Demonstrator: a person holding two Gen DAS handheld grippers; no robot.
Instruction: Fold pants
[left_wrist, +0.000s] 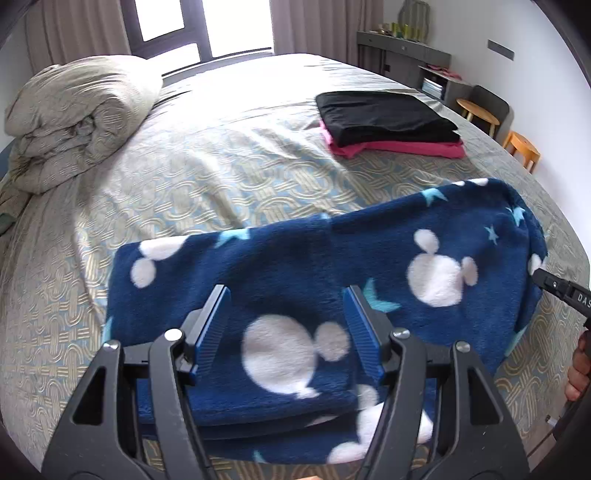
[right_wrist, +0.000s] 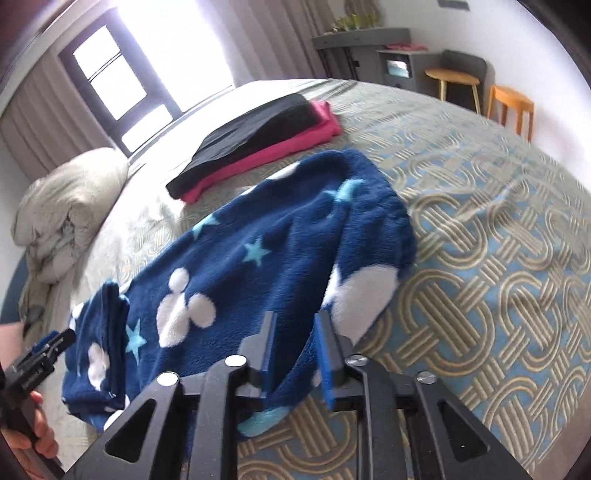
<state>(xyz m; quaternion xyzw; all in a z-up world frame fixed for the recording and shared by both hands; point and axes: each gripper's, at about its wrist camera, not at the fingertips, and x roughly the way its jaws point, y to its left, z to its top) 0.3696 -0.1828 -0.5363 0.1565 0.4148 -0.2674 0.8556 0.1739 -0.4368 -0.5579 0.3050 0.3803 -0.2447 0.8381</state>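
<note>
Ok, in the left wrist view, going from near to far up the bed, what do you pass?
Left gripper → navy fleece pants with white mouse heads → pink folded garment with the black folded garment stacked on it → window.

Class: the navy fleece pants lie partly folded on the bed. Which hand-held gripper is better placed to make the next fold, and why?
Probably the right hand-held gripper: its fingers straddle the edge of the navy fleece pants, seemingly ready to pinch. The left hand-held gripper is open wide over the already folded end.

Rolled duvet (left_wrist: 74, 118); wooden stools (right_wrist: 511, 107)
</note>
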